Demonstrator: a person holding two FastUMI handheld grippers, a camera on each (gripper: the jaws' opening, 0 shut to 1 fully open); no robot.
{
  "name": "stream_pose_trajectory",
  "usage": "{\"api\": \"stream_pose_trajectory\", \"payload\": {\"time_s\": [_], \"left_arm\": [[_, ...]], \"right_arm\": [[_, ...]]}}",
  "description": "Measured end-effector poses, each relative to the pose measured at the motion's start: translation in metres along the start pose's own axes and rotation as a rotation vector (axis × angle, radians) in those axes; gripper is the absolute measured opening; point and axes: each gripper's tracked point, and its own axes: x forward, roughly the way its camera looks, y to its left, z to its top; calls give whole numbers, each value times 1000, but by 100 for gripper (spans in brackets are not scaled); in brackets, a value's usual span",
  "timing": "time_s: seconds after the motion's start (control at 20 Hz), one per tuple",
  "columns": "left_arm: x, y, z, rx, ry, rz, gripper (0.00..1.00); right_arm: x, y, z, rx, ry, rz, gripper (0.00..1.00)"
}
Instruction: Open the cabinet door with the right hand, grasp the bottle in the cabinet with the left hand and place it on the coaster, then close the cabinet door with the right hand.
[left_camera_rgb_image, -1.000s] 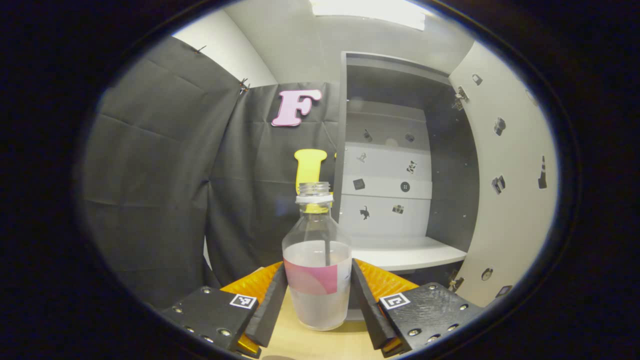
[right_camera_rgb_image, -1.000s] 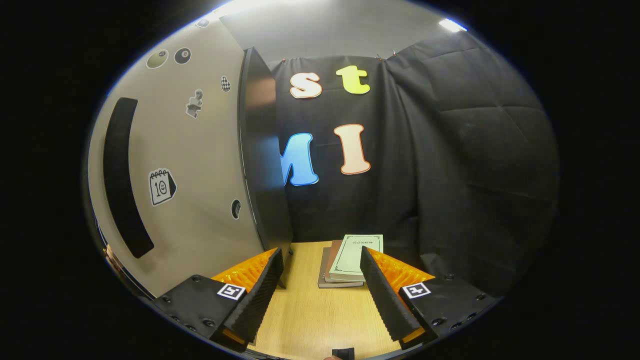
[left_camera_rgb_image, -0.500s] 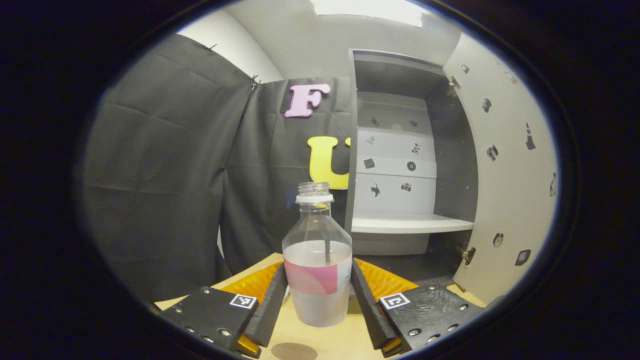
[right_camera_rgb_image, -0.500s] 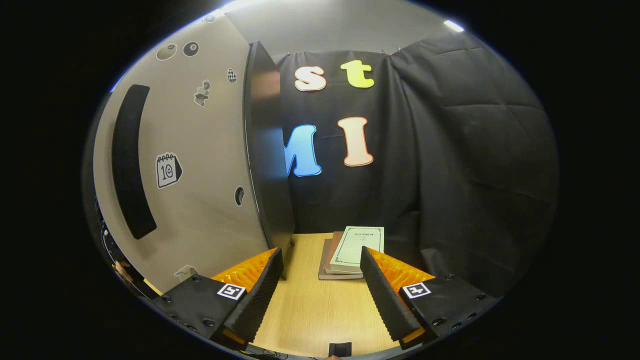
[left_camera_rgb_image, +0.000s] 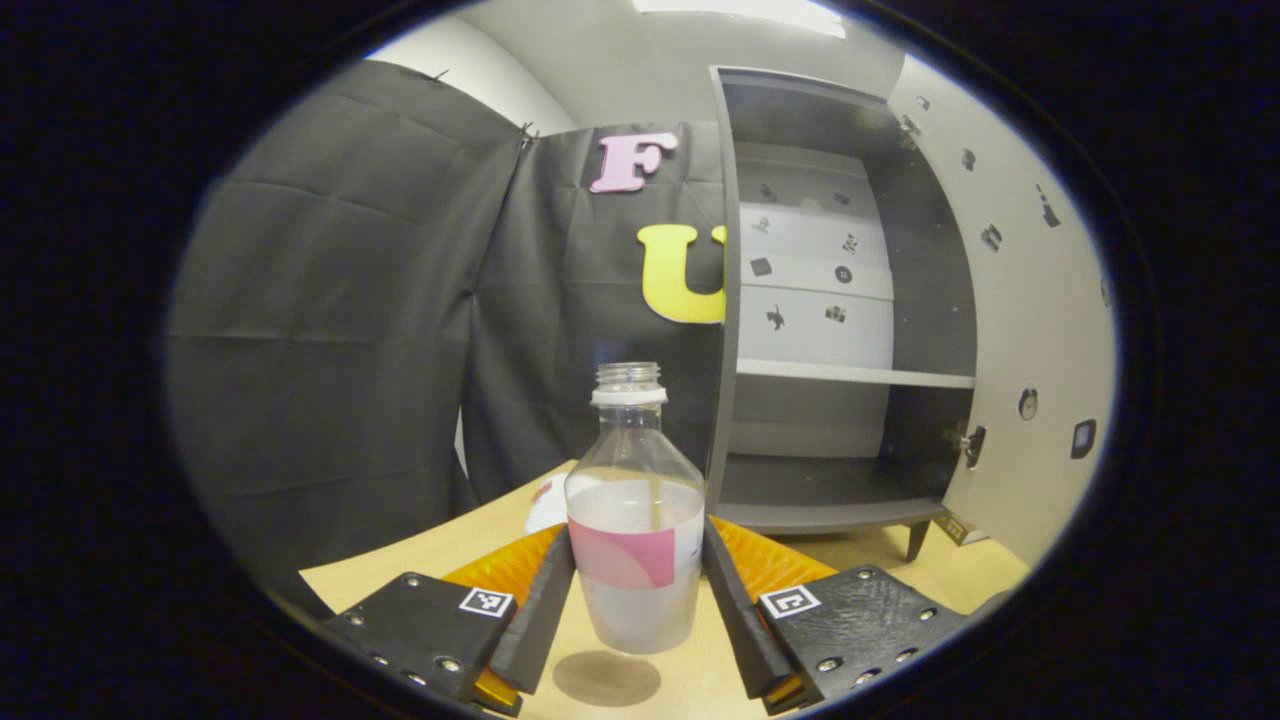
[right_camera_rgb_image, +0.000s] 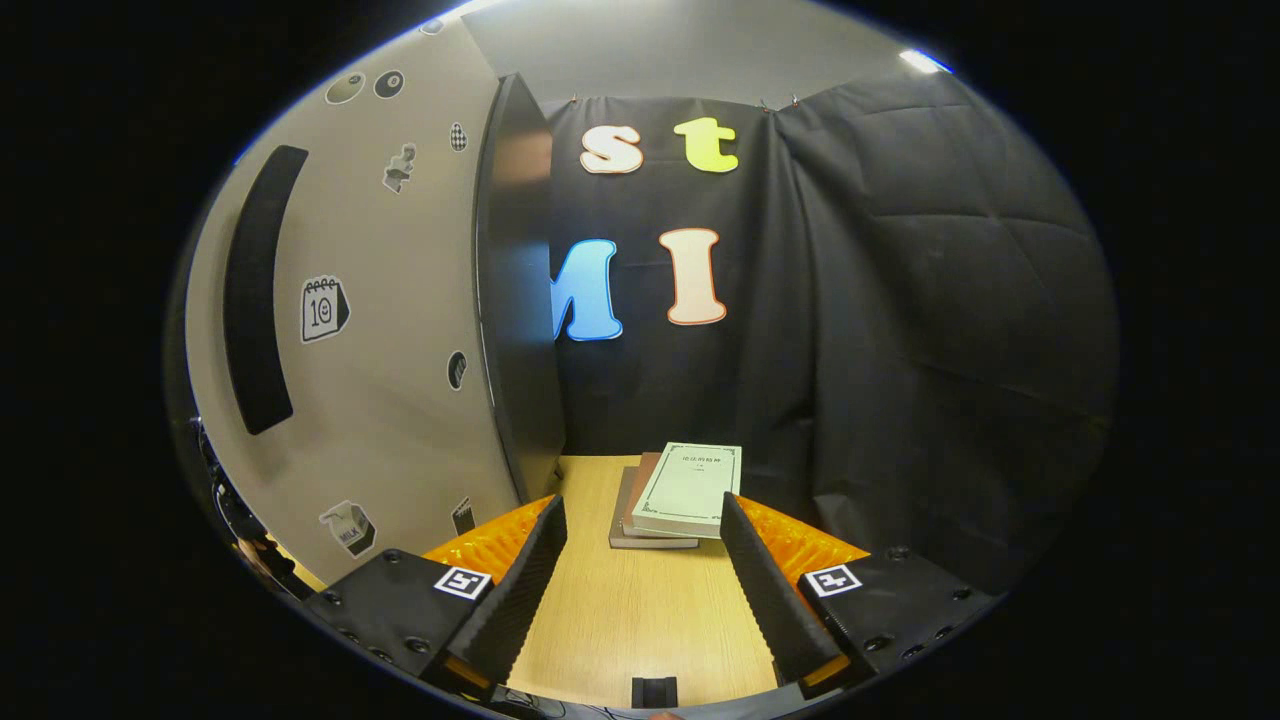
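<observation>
left gripper (left_camera_rgb_image: 636, 600) clamped the water bottle (left_camera_rgb_image: 634, 520) above the round coaster (left_camera_rgb_image: 606, 678), open cabinet (left_camera_rgb_image: 845, 300) behind. right gripper (right_camera_rgb_image: 640, 585) was spread wide, holding nothing, beside the cabinet door (right_camera_rgb_image: 380, 330), stacked books (right_camera_rgb_image: 675, 492) on the table (right_camera_rgb_image: 640, 625).

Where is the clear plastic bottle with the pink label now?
In the left gripper view, the clear plastic bottle with the pink label is upright between the left tool's fingers, above the wooden table, left of the open cabinet.

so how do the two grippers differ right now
The left gripper is shut on the bottle, held upright just above the table; the right gripper is open and holds nothing. The left faces the open cabinet; the right faces the books beside the door.
</observation>
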Motion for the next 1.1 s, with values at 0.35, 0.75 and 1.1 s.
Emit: {"api": "stream_pose_trajectory", "payload": {"time_s": [0.35, 0.75, 1.1], "left_arm": [[6, 15, -51, 4, 49, 42, 75], [12, 22, -99, 15, 85, 83, 72], [7, 18, -116, 32, 85, 107, 72]], "right_arm": [[-11, -11, -9, -8, 14, -28, 98], [-18, -21, -25, -18, 59, -58, 98], [-15, -18, -31, -54, 71, -43, 98]]}}
